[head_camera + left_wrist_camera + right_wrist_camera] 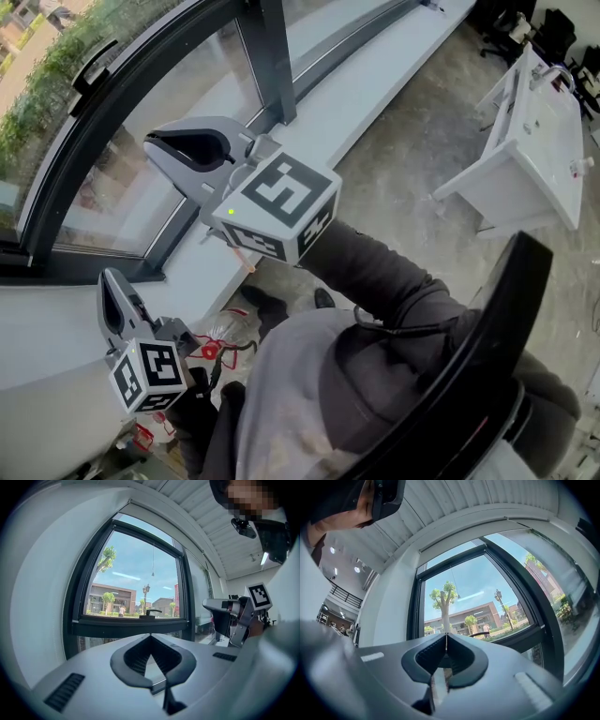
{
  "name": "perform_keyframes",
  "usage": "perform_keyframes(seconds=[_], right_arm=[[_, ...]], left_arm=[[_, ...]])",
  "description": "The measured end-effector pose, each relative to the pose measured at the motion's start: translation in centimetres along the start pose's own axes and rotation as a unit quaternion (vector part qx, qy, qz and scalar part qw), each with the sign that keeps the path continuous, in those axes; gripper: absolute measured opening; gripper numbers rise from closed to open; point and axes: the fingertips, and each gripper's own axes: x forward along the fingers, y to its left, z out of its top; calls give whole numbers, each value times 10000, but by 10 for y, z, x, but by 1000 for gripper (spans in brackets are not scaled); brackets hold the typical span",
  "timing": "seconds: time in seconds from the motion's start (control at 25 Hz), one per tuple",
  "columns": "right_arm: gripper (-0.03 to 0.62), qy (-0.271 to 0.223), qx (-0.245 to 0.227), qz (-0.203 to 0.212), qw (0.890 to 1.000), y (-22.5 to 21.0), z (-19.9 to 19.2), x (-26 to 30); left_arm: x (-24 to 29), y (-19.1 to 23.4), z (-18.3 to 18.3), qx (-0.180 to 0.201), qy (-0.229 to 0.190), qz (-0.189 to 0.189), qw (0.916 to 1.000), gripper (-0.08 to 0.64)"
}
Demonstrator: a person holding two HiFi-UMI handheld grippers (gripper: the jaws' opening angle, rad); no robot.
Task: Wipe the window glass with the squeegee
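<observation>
No squeegee shows in any view. In the head view my right gripper point(152, 142) is raised in front of the window glass point(103, 178), its tips close to the pane, jaws shut and empty. My left gripper point(110, 277) is lower, over the white sill point(56, 328), also shut with nothing held. The left gripper view has its tips point(150, 635) meeting below the dark-framed window point(136, 573), with the right gripper point(219, 605) at the right. In the right gripper view the tips point(446, 635) touch in front of the glass point(464, 592).
A black window handle point(150, 612) sits on the lower frame, also the handle point(480, 633). A dark mullion point(272, 56) splits the window. A white desk point(534, 150) stands on the right, a black chair back point(487, 356) beside me, red items point(211, 349) on the floor.
</observation>
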Motion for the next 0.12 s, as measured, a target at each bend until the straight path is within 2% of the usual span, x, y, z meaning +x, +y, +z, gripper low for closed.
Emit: perform_keyframes(seconds=[0.12], right_arm=[[11,-7,0,0,10000,-2,3,-4]], left_arm=[[0,-6,1,14,3,-25,10000,-5]])
